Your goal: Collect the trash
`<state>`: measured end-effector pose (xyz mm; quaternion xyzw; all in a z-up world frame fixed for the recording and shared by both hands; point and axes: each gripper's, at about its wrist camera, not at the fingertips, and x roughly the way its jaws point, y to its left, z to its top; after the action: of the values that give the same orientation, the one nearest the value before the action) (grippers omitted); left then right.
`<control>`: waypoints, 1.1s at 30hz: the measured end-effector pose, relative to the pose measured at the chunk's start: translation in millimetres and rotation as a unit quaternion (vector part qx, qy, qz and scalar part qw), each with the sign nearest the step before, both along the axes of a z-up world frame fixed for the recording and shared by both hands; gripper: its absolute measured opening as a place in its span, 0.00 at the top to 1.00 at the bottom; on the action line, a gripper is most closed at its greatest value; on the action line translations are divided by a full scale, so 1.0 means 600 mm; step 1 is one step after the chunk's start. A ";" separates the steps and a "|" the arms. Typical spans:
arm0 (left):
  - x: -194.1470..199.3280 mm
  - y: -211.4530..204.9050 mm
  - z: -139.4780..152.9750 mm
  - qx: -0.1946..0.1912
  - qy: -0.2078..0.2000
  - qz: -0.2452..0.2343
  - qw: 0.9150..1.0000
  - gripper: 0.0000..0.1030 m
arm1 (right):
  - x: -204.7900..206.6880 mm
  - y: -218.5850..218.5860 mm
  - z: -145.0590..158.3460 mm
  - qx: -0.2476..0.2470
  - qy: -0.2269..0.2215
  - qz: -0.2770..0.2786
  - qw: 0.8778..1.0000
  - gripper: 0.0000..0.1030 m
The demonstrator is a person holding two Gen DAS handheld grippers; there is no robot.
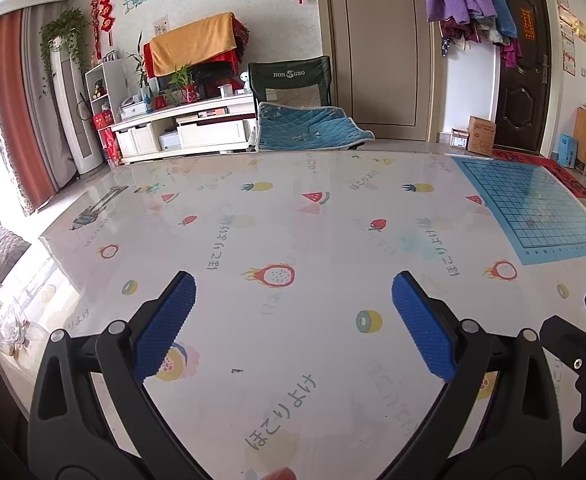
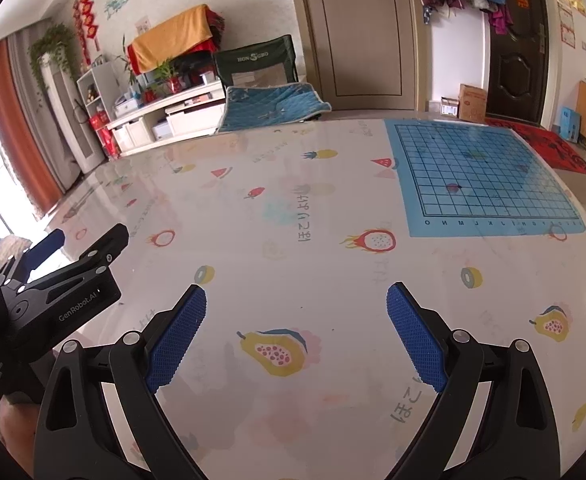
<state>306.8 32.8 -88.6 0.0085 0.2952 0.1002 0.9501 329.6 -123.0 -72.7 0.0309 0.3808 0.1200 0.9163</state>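
Both tongs, left gripper [image 1: 294, 292] and right gripper [image 2: 296, 304], are held spread and empty above the table [image 1: 333, 224]. No trash is gripped; only a crumpled clear wrapper [image 1: 7, 320] at the table's left edge is seen, so collection is judged barely begun.

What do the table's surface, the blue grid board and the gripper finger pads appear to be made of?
Table cover: looks like glossy plastic or glass over a fruit print; it mirrors the room.
Blue grid board: seemingly a thin printed sheet, lying flat, perhaps under that glossy layer.
Right gripper and left gripper pads: blue, knurled, probably rubber; arms matte black.
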 end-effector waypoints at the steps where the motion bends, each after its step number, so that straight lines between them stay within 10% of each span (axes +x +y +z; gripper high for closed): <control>1: -0.001 0.000 0.000 0.003 -0.003 0.000 1.000 0.07 | 0.001 0.000 -0.001 -0.001 0.001 0.000 1.000 0.12; 33: -0.002 0.000 0.009 -0.001 0.000 -0.008 1.000 0.07 | 0.009 -0.004 -0.008 0.004 0.010 -0.019 1.000 0.12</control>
<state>305.5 32.8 -83.2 0.0099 0.2953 0.0924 0.9509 334.9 -125.3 -77.6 0.0430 0.3885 0.1039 0.9145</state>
